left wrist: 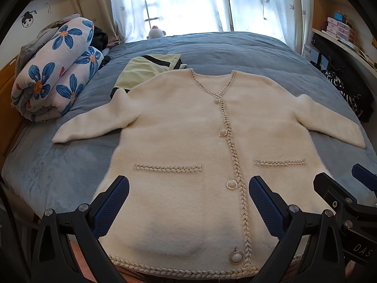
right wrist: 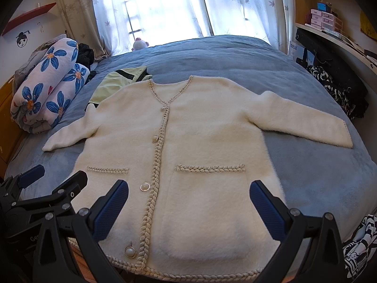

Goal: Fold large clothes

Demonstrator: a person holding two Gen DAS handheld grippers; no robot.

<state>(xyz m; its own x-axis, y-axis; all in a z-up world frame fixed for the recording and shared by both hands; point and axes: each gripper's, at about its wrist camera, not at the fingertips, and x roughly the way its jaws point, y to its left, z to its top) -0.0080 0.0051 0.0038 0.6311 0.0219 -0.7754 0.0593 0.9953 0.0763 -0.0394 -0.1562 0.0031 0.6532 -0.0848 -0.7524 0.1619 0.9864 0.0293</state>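
A cream fuzzy cardigan (left wrist: 188,136) with braided trim and pearl buttons lies flat, front up, on the blue bed (left wrist: 235,49), both sleeves spread out to the sides. It also shows in the right wrist view (right wrist: 200,136). My left gripper (left wrist: 188,188) is open and empty, above the left pocket near the hem. My right gripper (right wrist: 189,188) is open and empty, above the right pocket near the hem. The right gripper also shows at the right edge of the left wrist view (left wrist: 341,188), and the left gripper at the left edge of the right wrist view (right wrist: 54,176).
A folded pale green garment (left wrist: 148,70) lies just beyond the cardigan's left shoulder. A rolled floral quilt (left wrist: 56,70) sits at the bed's left side. Black-and-white clothes (left wrist: 346,94) lie at the right edge, by a desk. A soft toy (left wrist: 155,32) sits at the window.
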